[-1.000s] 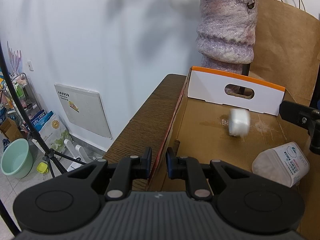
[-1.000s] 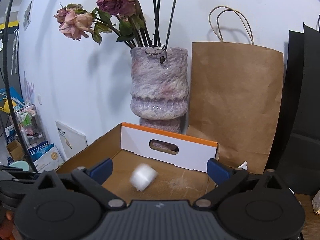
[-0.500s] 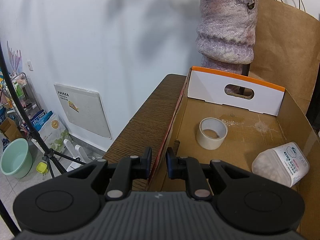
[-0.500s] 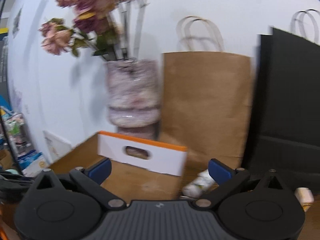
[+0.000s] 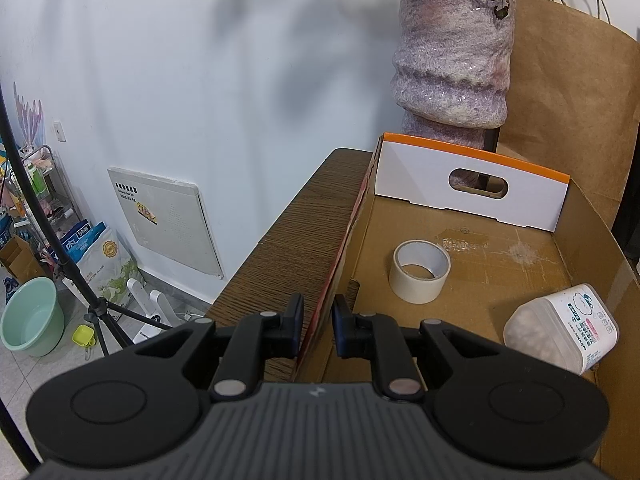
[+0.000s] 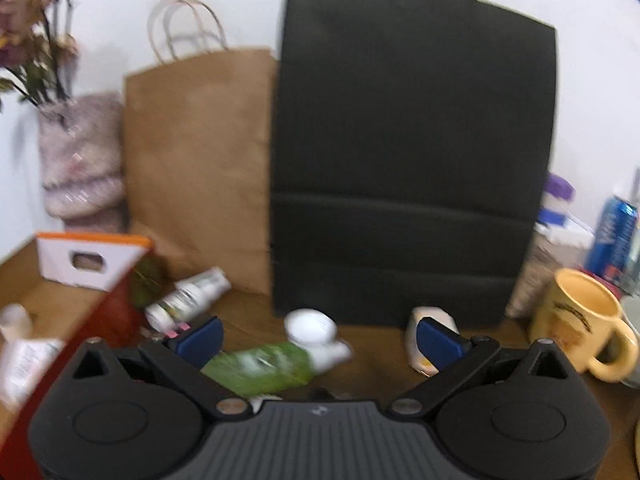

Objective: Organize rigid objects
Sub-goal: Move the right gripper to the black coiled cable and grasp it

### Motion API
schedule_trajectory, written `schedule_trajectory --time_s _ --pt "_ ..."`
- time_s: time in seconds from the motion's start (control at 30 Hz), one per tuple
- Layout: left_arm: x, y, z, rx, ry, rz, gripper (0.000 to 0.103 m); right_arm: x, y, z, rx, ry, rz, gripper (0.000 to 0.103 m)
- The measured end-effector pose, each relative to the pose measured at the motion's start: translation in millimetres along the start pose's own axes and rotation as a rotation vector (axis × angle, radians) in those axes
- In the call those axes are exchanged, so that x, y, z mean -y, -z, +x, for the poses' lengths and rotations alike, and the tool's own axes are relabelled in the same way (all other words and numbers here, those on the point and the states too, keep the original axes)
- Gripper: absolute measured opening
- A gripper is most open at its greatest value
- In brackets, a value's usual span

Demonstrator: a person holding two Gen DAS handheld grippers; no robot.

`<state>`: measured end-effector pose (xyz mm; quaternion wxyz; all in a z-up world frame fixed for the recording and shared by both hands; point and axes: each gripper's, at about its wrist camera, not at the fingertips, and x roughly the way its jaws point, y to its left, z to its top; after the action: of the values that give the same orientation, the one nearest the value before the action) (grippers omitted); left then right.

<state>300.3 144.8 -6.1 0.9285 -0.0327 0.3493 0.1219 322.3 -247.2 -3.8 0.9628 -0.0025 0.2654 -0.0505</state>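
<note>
A: What's changing right now?

B: The roll of tape (image 5: 421,270) is lying still on the floor of the cardboard box (image 5: 500,276), near its left wall. A second ago it was a white blur tumbling mid-box, so that drop is done. The white plastic container (image 5: 560,330) is sitting by the box's right wall, well apart from the tape.

A: Left claw?

B: The left claw (image 5: 316,326) is pinching the box's left wall, jaws narrow with the cardboard edge between them. It's holding the same spot as before, steadying the box I'd guess.

A: And the right one?

B: The right claw (image 6: 318,338) is swinging away from the box toward the clutter on the counter (image 6: 380,364). Jaws are standing wide, nothing gripped. Frame's blurry from the motion.

A: What's it facing?

B: A green bottle (image 6: 264,366) lying just ahead between the fingers, a white-capped jar (image 6: 310,326) beyond it, another small bottle (image 6: 188,298) lying beside the box corner. A yellow mug (image 6: 580,320) is off to the right.

A: Meaning for the task?

B: Two items are boxed, several are waiting. Probably the green bottle is next, can't confirm.
</note>
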Motion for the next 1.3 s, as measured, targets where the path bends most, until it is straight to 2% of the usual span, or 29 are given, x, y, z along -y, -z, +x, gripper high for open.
schedule_trajectory --time_s 0.17,0.37,0.67,0.8,0.87,0.9,1.07,1.13,1.3 --pt "0 0 0 0.0 0.0 0.001 0.016 18 22 14 -0.085 0.029 0.005 0.103" --pt "0 0 0 0.0 0.0 0.0 0.016 27 35 30 -0.142 -0.008 0.068 0.101" --pt "0 0 0 0.001 -0.001 0.0 0.016 36 43 36 -0.149 -0.078 0.165 0.079" --pt "0 0 0 0.001 -0.001 0.0 0.016 39 43 36 -0.15 -0.129 0.213 0.061" --pt "0 0 0 0.001 -0.001 0.0 0.016 38 43 34 -0.144 -0.151 0.221 0.049" --pt "0 0 0 0.001 -0.001 0.0 0.016 37 43 32 -0.138 -0.163 0.225 0.038" --pt "0 0 0 0.001 -0.001 0.0 0.016 32 41 28 -0.125 -0.149 0.209 0.034" --pt "0 0 0 0.001 -0.001 0.0 0.016 33 41 27 -0.115 -0.141 0.214 0.028" --pt "0 1 0 0.001 -0.001 0.0 0.016 35 40 26 -0.111 -0.139 0.217 0.027"
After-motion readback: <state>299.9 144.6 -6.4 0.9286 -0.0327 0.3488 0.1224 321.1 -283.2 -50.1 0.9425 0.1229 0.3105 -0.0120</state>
